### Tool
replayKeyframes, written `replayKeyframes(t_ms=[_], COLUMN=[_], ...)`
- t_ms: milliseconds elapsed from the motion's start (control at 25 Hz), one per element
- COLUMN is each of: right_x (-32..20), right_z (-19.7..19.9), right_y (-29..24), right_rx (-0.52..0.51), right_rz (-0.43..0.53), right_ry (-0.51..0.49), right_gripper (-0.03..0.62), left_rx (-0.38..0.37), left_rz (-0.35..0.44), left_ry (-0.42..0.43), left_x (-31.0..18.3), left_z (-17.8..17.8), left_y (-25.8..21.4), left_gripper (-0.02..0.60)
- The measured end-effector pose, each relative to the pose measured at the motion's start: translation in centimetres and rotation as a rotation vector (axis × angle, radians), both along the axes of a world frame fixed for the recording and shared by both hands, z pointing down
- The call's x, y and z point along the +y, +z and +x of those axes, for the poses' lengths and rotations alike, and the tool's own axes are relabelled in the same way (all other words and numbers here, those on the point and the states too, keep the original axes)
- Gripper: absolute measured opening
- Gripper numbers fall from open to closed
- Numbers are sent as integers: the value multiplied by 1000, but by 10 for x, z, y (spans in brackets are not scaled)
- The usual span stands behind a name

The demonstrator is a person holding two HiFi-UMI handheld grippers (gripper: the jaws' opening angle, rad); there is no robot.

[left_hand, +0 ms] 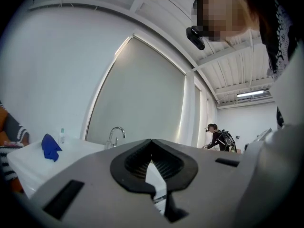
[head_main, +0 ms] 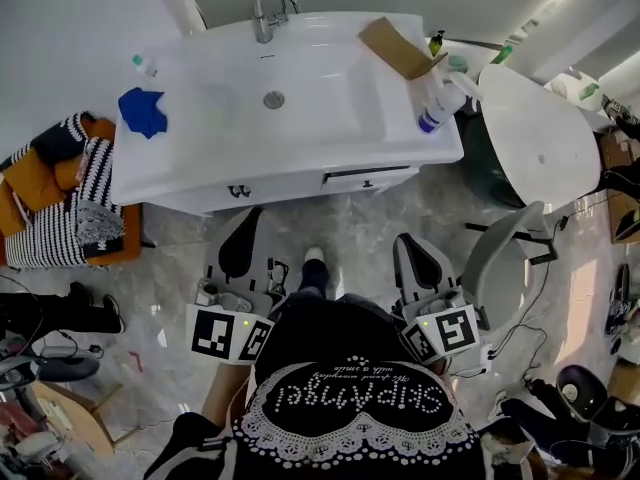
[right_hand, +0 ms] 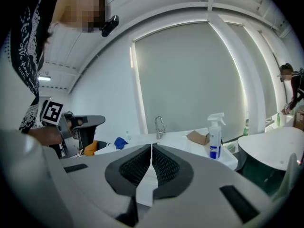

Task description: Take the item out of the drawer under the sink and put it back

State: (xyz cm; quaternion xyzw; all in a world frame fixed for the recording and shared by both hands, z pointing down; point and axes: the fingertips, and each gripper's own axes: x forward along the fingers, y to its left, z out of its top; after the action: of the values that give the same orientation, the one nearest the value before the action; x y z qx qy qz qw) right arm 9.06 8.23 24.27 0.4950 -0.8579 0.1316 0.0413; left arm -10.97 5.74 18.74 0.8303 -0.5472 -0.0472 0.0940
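White drawer point(head_main: 368, 177) under sink point(head_main: 300, 148), dark gap along top edge; open floor point(head_main: 345, 223) before it. Left claw point(left_hand: 152, 142), right claw point(right_hand: 151, 147) clenched, empty.

Glossy white sink point(head_main: 200, 158); shiny metal faucet point(head_main: 265, 13); blue cloth point(head_main: 143, 111); brown cardboard box point(head_main: 398, 48); glossy stone floor point(head_main: 350, 228).

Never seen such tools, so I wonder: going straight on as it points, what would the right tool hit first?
Most likely the front of the sink cabinet, near its drawer; nothing shows between, though depth is unclear.
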Motion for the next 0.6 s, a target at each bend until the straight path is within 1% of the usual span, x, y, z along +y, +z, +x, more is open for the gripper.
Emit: replayKeyframes(t_ms=[120,280,400,600], right_x=[-18,-35,-42,-45], right_z=[-9,-18,-13,2], right_y=[3,3,7,11], right_rx=[-3,-6,-4,-5], right_rz=[-6,-5,-22,-25], right_ry=[-5,-8,6,46], right_gripper=[20,20,21,21], left_rx=[-3,-15,-18,-16], left_rz=[0,-21,-18,-9], left_ry=[-14,-22,-30,-39], left_x=[-15,-31,-41,-50], left_z=[-12,-25,-27,-25], left_y=[1,5,4,5], left_gripper=[5,5,5,5])
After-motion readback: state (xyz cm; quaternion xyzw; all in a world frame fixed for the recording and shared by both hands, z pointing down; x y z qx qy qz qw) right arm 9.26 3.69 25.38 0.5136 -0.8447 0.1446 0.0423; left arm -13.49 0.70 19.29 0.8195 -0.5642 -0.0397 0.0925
